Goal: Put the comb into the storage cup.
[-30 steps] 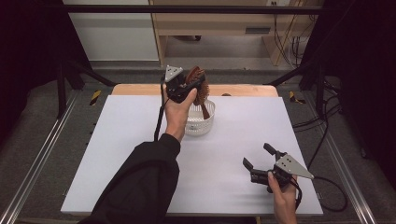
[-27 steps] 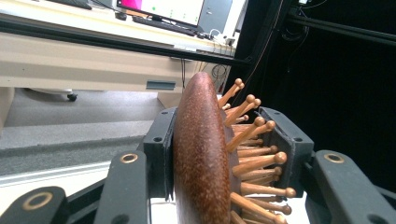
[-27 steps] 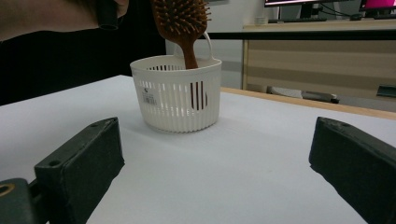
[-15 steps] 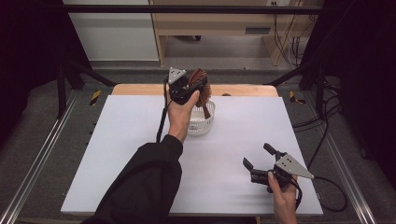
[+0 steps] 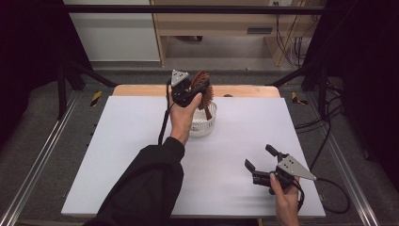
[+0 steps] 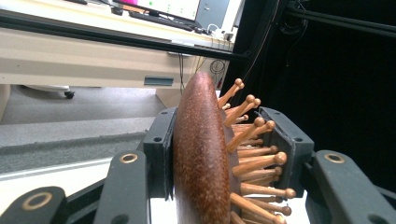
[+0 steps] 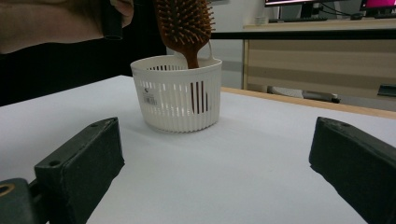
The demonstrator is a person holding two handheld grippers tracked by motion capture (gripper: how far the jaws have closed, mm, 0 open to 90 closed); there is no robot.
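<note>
In the high view, the left hand-held gripper (image 5: 195, 90) holds a brown hairbrush (image 5: 203, 87) above the middle of the frame. The handle dips into a white basket (image 5: 206, 125) on the table (image 5: 131, 141). The right hand-held gripper (image 5: 259, 159) sits lower right, its jaws apart and empty.

In the left gripper view, the jaws squeeze the hairbrush (image 6: 201, 154) in the middle.

In the right gripper view, the basket (image 7: 177, 95) stands up in the upper middle with the hairbrush (image 7: 184, 23) in it.
</note>
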